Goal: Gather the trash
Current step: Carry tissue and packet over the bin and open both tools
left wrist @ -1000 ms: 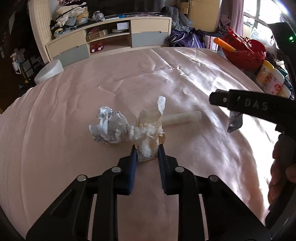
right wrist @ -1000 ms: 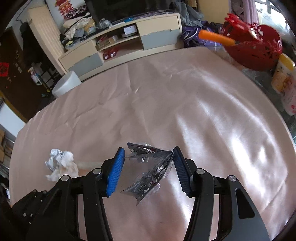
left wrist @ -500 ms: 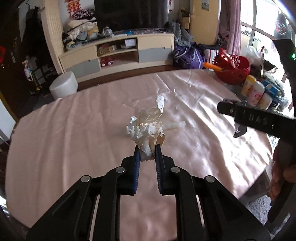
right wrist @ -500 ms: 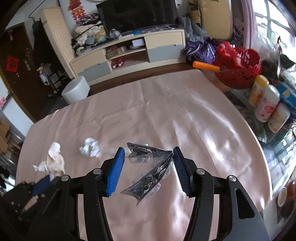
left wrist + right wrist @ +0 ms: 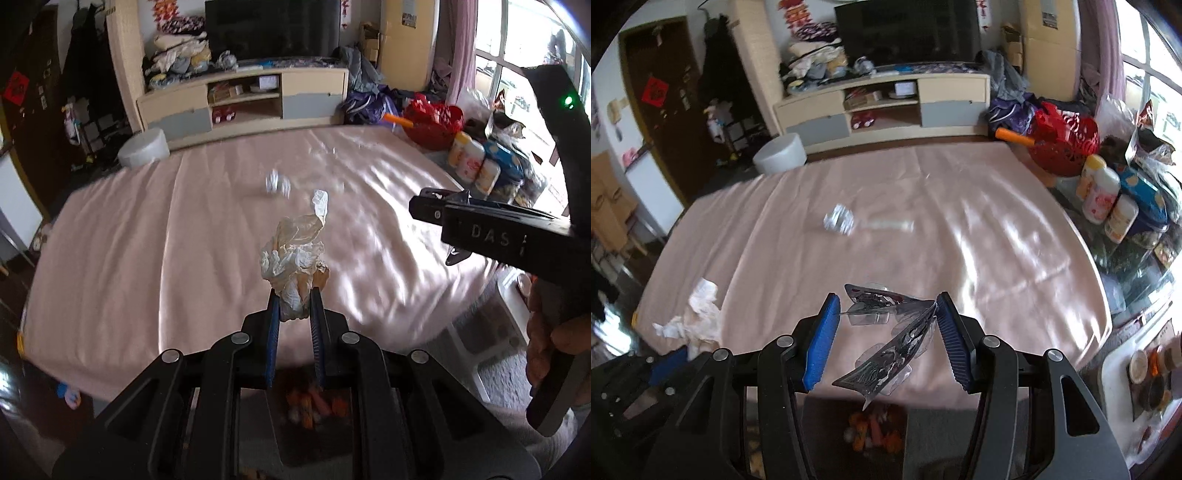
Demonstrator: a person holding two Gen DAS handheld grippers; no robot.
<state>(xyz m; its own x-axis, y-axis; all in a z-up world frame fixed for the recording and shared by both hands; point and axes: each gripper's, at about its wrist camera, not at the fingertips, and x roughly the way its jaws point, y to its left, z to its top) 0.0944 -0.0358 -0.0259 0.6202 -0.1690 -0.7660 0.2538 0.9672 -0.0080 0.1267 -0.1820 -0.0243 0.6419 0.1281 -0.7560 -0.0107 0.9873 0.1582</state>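
Foil ball (image 5: 275,183) on table (image 5: 147,258) smeared by motion blur in left wrist view, shape barely readable. Pale tube (image 5: 886,224) next to it also blurry in right wrist view; in left one hidden or washed out, can't tell. Orange stuff on floor (image 5: 873,430) below table edge too blurred to identify. Lower end of crumpled tissue (image 5: 293,266) buried between left gripper (image 5: 294,306) jaws. Hand (image 5: 550,343) at right cut off by frame edge. Bottle labels (image 5: 1102,194) too small to read.
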